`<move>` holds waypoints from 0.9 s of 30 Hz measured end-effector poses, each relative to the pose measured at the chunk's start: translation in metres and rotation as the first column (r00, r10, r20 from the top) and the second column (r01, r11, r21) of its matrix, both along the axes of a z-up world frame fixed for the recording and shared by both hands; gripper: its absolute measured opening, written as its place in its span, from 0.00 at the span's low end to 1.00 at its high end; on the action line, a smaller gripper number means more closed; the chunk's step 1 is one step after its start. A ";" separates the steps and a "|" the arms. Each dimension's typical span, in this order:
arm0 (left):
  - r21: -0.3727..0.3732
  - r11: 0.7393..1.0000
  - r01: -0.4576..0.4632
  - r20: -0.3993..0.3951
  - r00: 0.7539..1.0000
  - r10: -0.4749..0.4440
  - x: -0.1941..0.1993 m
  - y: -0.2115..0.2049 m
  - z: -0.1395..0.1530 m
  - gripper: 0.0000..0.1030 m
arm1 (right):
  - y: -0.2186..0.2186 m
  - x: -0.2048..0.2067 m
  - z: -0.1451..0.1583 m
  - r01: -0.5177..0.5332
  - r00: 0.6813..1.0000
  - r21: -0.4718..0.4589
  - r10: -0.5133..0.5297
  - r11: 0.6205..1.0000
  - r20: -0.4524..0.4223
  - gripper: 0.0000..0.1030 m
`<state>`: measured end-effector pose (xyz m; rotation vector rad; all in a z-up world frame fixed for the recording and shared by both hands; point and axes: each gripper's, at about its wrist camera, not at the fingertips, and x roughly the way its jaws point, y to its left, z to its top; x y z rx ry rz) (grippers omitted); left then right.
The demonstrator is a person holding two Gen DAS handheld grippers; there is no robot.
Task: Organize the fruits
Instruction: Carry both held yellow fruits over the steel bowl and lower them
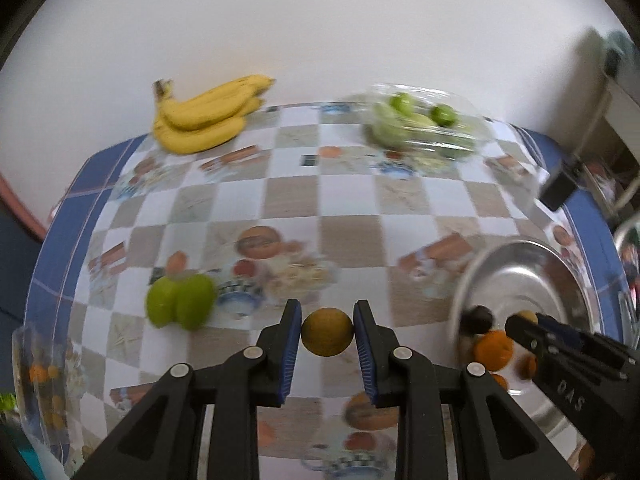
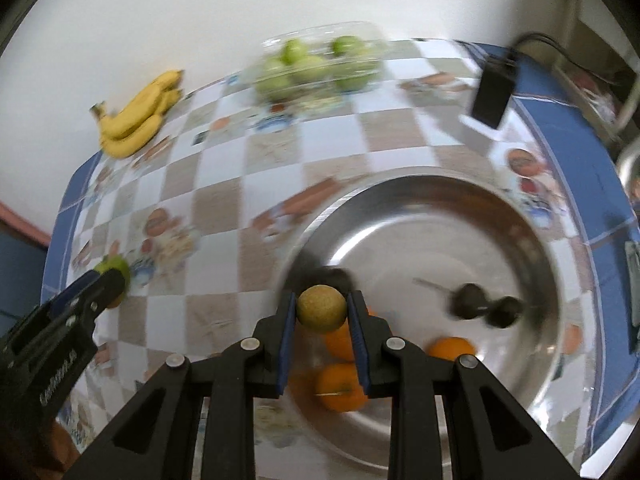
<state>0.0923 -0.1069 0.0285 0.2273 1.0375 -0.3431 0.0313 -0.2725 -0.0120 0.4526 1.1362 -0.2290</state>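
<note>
My left gripper (image 1: 327, 316) is shut on a small round yellow-brown fruit (image 1: 327, 332), held over the checked tablecloth. To its left, two green fruits (image 1: 180, 306) lie on the cloth. My right gripper (image 2: 321, 300) is shut on a similar yellow-green round fruit (image 2: 321, 308) above the near-left part of a steel bowl (image 2: 400, 178). In the bowl lie oranges (image 2: 342, 386) and two dark fruits (image 2: 484, 306). The left wrist view shows the bowl (image 1: 520, 246) at the right with the right gripper (image 1: 516, 324) over it. The left gripper (image 2: 104, 280) shows at the right wrist view's left edge.
A bunch of bananas (image 1: 208, 114) lies at the table's far left by the white wall. A clear plastic box of green fruits (image 2: 316, 68) stands at the back. A black device (image 2: 492, 92) with a cable sits at the far right corner. The picture is blurred by motion.
</note>
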 end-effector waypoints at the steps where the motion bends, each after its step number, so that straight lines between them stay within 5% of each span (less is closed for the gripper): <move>1: 0.001 1.000 0.017 0.002 1.000 -0.017 -0.004 -0.008 0.000 0.28 | -0.008 -0.003 -0.001 0.017 1.000 0.000 -0.017 1.000 -0.002 0.26; 15: 0.024 0.980 0.198 0.025 0.980 -0.198 -0.046 -0.083 -0.001 0.28 | -0.074 -0.041 -0.002 0.175 0.984 0.005 -0.175 0.984 -0.008 0.27; 27: -0.027 0.959 0.283 -0.001 0.959 -0.283 -0.055 -0.110 -0.017 0.28 | -0.086 -0.040 -0.010 0.196 0.981 0.023 -0.196 0.980 -0.014 0.27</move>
